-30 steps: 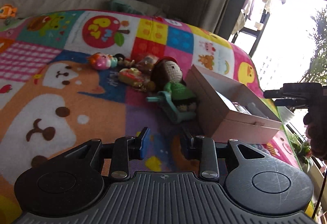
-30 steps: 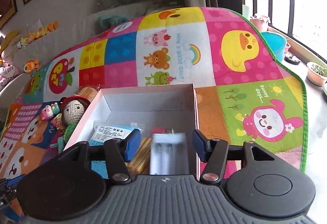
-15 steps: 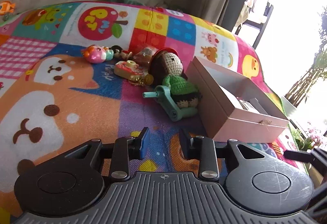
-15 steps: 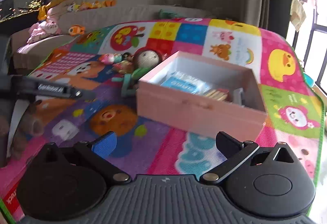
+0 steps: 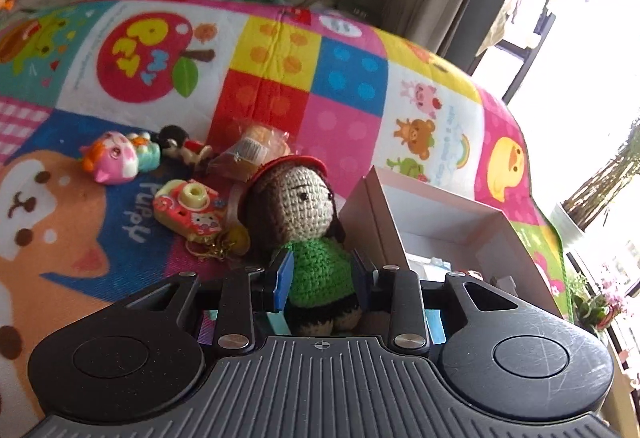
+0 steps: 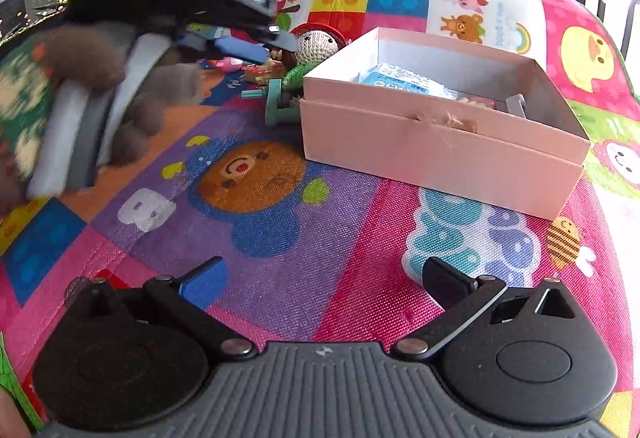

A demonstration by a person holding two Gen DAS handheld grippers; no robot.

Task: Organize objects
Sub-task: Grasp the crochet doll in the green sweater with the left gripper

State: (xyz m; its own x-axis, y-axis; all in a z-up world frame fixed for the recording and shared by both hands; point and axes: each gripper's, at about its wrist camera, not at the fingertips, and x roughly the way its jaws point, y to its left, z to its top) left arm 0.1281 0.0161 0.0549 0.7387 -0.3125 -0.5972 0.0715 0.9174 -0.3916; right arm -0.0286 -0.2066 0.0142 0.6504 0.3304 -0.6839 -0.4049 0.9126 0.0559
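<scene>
The left claw [image 5: 320, 274] has its blue pads on either side of the crochet doll [image 5: 308, 222], at the green body; they look to be against the yarn, but whether they squeeze it is hard to say from this angle. The doll stands beside the outer wall of the pink box [image 5: 452, 234], on the patterned play mat [image 5: 280, 50]. Its feet and the teal plastic toy [image 6: 278, 106] under it are mostly hidden behind the claw's body in the left view. The right claw [image 6: 324, 282] hangs spread wide over the mat, nothing between its fingers, near the box's front wall [image 6: 436, 154]. Inside the box only a blue-and-white packet [image 6: 400, 78] and a grey corner of something can be made out; the near wall covers the rest. In the right view the hand [image 6: 132, 94] gripping the left tool is motion-blurred and blocks part of the small toys. A toy camera [image 5: 186, 208], a pink figure [image 5: 114, 158] and a wrapped snack [image 5: 252, 150] lie behind the doll.
</scene>
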